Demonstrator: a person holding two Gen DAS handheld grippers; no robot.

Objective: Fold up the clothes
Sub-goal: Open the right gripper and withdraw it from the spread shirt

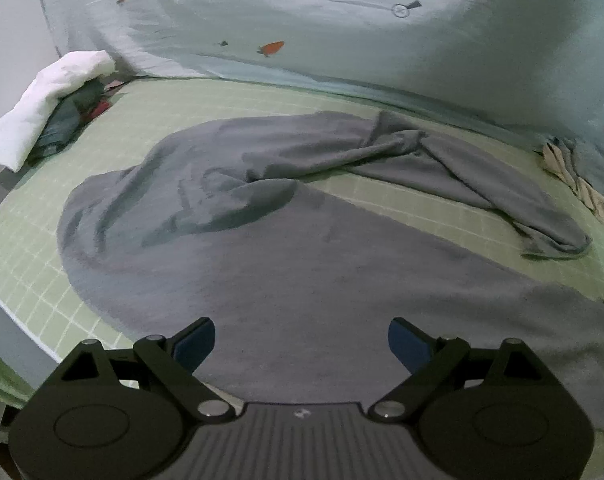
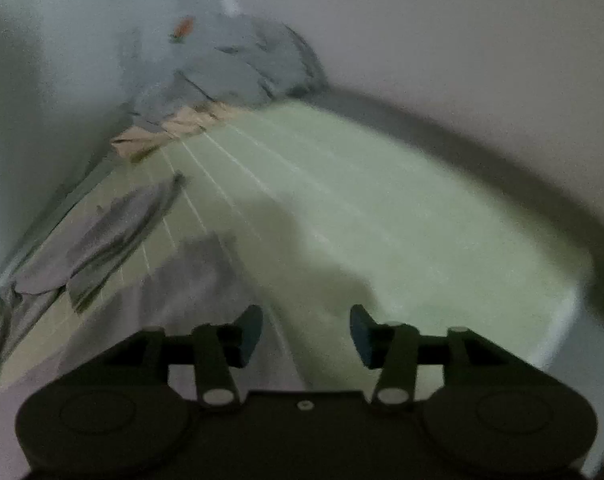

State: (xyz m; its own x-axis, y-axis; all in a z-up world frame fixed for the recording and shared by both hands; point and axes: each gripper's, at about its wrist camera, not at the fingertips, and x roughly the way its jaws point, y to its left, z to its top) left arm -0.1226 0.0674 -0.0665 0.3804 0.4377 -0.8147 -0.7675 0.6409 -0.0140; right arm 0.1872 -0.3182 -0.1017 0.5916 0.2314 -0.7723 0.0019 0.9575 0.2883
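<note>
On green mat (image 1: 30, 248): one grey garment (image 1: 286, 264); two tongs (image 1: 301, 340) (image 2: 306, 334) agape.

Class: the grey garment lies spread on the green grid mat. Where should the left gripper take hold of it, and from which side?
Probably the near edge of the grey garment, approached low from the front. That part lies flat and single-layered just ahead of the open left gripper, whereas the far sleeve is twisted and bunched on the green mat.
</note>
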